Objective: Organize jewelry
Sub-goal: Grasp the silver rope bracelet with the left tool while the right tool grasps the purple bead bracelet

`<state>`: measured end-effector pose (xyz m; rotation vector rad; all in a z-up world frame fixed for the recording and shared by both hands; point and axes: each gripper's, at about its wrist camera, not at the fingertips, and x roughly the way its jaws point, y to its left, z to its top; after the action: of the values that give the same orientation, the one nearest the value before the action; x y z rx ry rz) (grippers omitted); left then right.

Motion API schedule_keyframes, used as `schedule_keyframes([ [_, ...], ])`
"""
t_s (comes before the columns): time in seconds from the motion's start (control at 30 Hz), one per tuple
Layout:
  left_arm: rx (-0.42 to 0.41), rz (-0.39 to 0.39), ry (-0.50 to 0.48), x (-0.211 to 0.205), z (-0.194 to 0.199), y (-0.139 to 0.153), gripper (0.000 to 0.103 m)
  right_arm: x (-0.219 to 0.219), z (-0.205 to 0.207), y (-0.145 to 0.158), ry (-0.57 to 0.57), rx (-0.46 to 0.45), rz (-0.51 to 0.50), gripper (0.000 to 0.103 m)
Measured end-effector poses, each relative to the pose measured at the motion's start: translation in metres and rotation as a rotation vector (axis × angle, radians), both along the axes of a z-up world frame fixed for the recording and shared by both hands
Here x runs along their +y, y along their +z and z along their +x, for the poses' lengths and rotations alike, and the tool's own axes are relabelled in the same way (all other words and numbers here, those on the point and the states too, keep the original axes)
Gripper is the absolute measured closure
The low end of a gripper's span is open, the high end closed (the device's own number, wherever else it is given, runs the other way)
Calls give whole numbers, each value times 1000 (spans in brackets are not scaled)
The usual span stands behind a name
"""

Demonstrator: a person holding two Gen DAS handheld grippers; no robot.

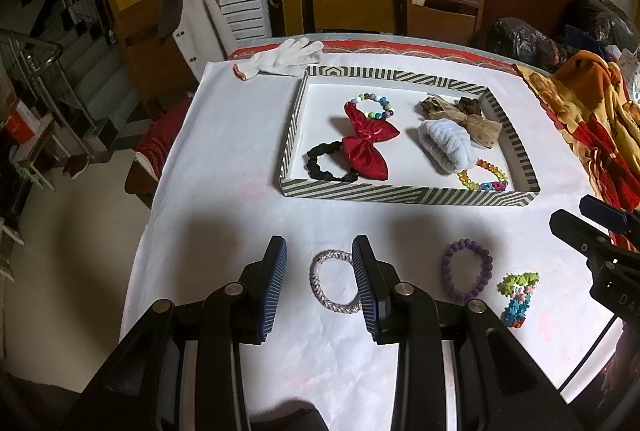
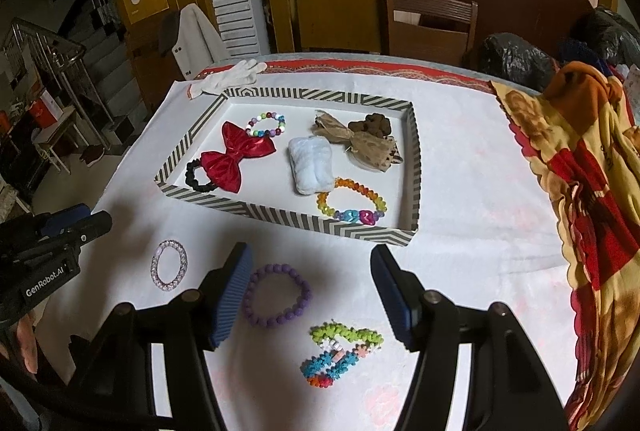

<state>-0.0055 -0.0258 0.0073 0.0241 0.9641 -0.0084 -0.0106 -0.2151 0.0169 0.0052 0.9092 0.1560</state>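
Between the parted fingers of the left gripper (image 1: 319, 251), nothing is held; the jaws stand released above the white tablecloth (image 1: 224, 159). A pale pink braided bracelet (image 1: 334, 281) lies flat on the cloth, seen through the gap, its right edge hidden behind the right finger. Whether that finger touches it cannot be told.

The right gripper (image 2: 312, 259) is likewise released, jaws set wide and empty. A purple beaded bracelet (image 2: 278, 295) lies on the cloth close by the left finger, partly behind its pad. Nearer the camera, between the two fingers, lies a multicoloured spiky bracelet (image 2: 340, 355), green, blue and orange, folded on itself.

Beyond both grippers sits a shallow striped tray (image 2: 288, 217), grey and cream. Inside, left portion: a red satin bow (image 2: 232, 161) overlapping a black scrunchie (image 2: 196, 177), with a small multicoloured bead bracelet (image 2: 266, 125) touching the bow's far wing. Right portion: a pale blue fluffy scrunchie (image 2: 312, 167), a brown fabric bow (image 2: 360, 145) behind it, and an orange and rainbow crystal bracelet (image 2: 352, 207) at the near edge, just beside the blue scrunchie.

A white glove (image 1: 282, 57) lies just past the tray's far left corner. A patterned orange blanket (image 2: 592, 171) is heaped along the table's right side.
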Motion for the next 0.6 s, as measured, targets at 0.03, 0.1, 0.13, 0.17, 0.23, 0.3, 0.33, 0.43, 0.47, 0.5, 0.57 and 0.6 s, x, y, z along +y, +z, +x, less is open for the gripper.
schedule_keyframes([
  [0.03, 1, 0, 0, 0, 0, 0, 72, 0, 0, 0, 1, 0, 0, 38],
  [0.1, 2, 0, 1, 1, -1, 0, 72, 0, -1, -2, 1, 4, 2, 38],
  [0.13, 5, -2, 1, 2, -1, 0, 72, -1, -1, -2, 1, 6, 1, 38],
  [0.17, 8, -2, -1, 2, -2, -1, 72, -1, -1, -3, 1, 6, 0, 38],
  [0.23, 16, -8, -6, 4, -2, 0, 72, -3, -2, -3, -1, 8, 3, 38],
  [0.3, 26, -26, -7, 8, -2, 1, 72, -5, -3, -4, -3, 10, 5, 38],
  [0.33, 34, -41, -8, 11, -2, 1, 72, -7, -4, -4, -3, 12, 6, 38],
  [0.43, 62, -87, -5, 25, -3, 1, 72, -13, -8, -5, -4, 14, 7, 38],
  [0.47, 72, -98, -1, 29, -3, 1, 72, -16, -10, -6, -4, 15, 9, 37],
  [0.5, 83, -110, 3, 34, -3, -1, 72, -18, -12, -7, -5, 15, 12, 37],
  [0.57, 101, -133, 9, 40, -3, -4, 72, -24, -15, -10, -9, 19, 19, 37],
  [0.6, 110, -140, 12, 43, -3, -6, 72, -28, -16, -13, -12, 22, 25, 36],
])
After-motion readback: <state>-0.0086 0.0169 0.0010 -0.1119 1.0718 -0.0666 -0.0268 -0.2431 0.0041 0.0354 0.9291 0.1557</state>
